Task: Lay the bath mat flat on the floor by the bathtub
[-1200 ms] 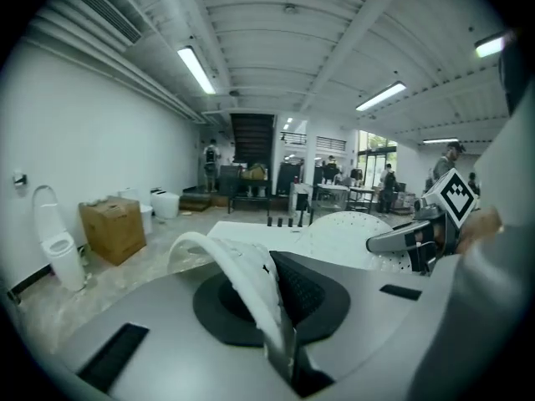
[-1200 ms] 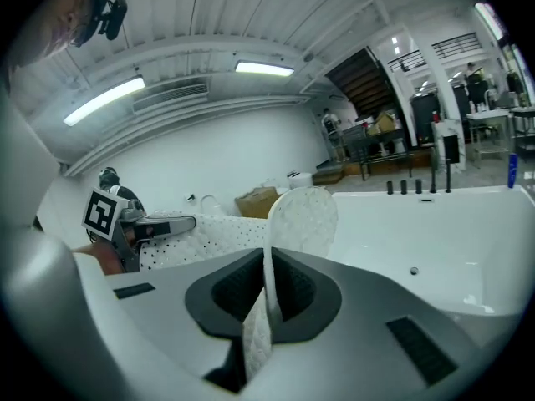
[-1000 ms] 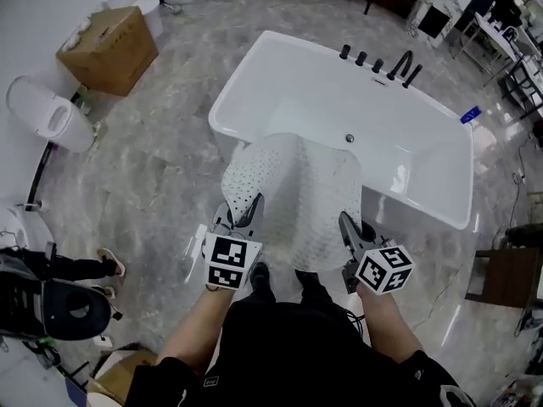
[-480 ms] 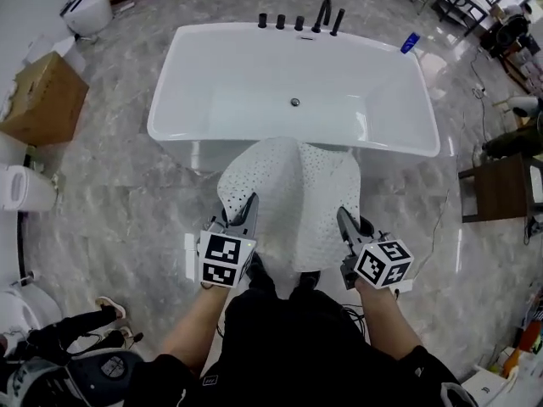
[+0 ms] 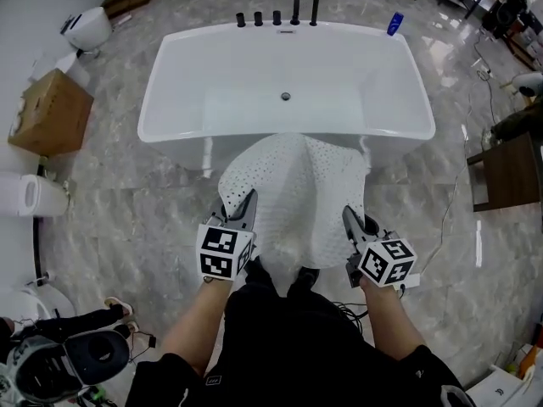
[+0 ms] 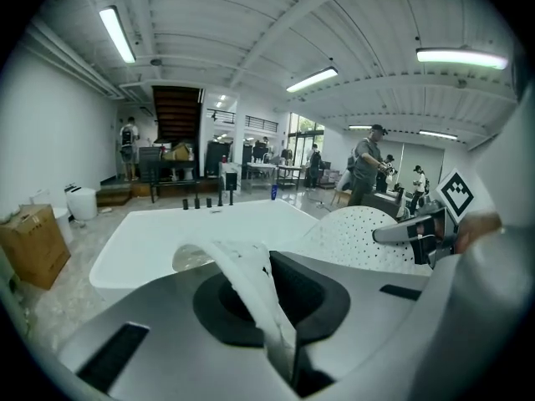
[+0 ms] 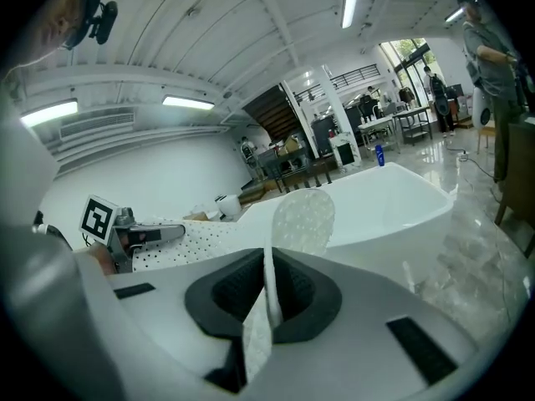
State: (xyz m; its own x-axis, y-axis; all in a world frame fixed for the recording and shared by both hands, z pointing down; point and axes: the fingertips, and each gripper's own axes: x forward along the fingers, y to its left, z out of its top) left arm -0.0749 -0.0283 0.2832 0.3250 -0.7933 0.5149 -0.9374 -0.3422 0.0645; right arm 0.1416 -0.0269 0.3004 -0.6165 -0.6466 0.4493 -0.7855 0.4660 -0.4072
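**Mat held up in front of tub, not laid on floor**

Holding mat point(image 5: 293, 193) by its near edge with both claws.

- Pinching the near-left corner in left claw point(image 5: 247, 203). Jaws closed tight on a white fold of it, seen running down between the pads in the left gripper view.
- Same on the other side: gripping the near-right corner in right claw point(image 5: 349, 220). Jaws closed on a thin edge of mat standing up between them.
- With the claws side by side and well apart, mat's width between them.

Draping white and perforated from the claws away toward tub point(image 5: 161, 100). Humped in the middle, not flat. Far edge at or just over the tub's near rim; cannot tell whether touching. Near end raised off floor point(image 5: 127, 202).

Standing square to the tub's long side, dark shoes just under the mat's near edge.

Elsewhere:
- On the tub's far rim: row of black taps point(image 5: 276, 17).
- At its far-right corner: blue bottle point(image 5: 394, 24).
- In the tub bottom: drain point(image 5: 286, 97).
- On the floor, left of the tub and well apart from it: cardboard box point(image 5: 51, 113).
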